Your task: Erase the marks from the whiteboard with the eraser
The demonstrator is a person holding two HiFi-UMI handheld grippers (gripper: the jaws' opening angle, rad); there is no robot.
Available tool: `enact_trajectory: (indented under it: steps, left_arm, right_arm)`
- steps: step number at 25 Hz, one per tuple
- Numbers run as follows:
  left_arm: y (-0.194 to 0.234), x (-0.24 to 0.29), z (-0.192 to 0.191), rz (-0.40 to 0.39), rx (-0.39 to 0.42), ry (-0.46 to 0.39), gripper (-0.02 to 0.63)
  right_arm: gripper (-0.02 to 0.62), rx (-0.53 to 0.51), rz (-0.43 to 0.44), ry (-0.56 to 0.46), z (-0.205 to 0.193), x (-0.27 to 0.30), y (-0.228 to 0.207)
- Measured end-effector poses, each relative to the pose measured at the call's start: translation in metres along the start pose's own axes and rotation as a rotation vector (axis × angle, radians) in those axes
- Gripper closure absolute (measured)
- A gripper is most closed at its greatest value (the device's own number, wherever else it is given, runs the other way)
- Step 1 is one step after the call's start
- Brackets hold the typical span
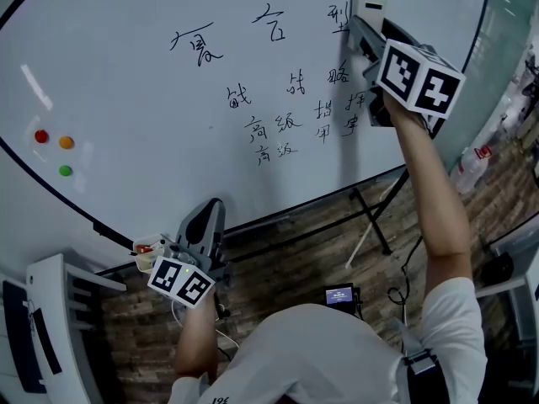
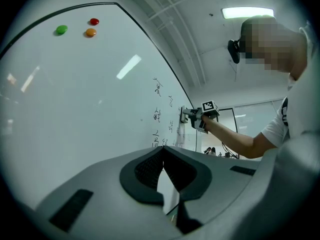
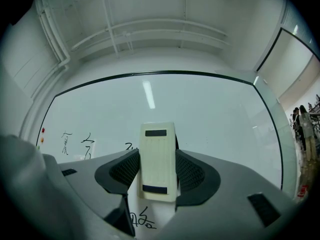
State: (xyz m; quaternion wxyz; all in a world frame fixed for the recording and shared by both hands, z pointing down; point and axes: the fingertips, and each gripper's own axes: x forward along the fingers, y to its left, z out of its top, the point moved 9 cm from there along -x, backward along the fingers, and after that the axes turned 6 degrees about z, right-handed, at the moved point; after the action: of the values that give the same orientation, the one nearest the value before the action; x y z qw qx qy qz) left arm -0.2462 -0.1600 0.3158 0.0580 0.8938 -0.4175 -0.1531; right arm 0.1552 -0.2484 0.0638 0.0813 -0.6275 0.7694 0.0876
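Nearest, at the left, the left gripper (image 1: 210, 206) has its jaws together, empty, while far right the right gripper (image 1: 365, 34) clamps the cream eraser (image 3: 158, 161), its long axis along the jaws and pointing away, against the whiteboard (image 1: 135, 82) by the handwritten marks (image 1: 286, 126).
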Motion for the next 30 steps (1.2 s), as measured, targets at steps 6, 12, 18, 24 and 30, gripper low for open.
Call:
enact_trajectory:
  steps: [6,12,18,24,30]
  left_arm:
    - [0.007,-0.005,0.002,-0.007,-0.007,0.001,0.6]
    - [0.012,-0.01,0.002,-0.008,-0.02,0.0,0.6]
    - [0.018,-0.016,0.002,-0.013,-0.029,0.003,0.6]
    - [0.026,-0.019,0.004,-0.016,-0.034,0.002,0.6]
    - [0.03,-0.022,0.006,-0.022,-0.033,-0.002,0.6]
  right_arm:
    - [0.348,0.006,-0.001,-0.014,-0.001,0.002,0.021]
    - [0.348,0.019,0.004,-0.017,-0.002,0.005,0.037]
    - [0.348,0.009,0.017,-0.021,-0.003,0.007,0.059]
    - [0.348,-0.001,0.039,-0.02,-0.003,0.013,0.083]
    - [0.348,-0.013,0.047,-0.025,-0.003,0.015,0.105]
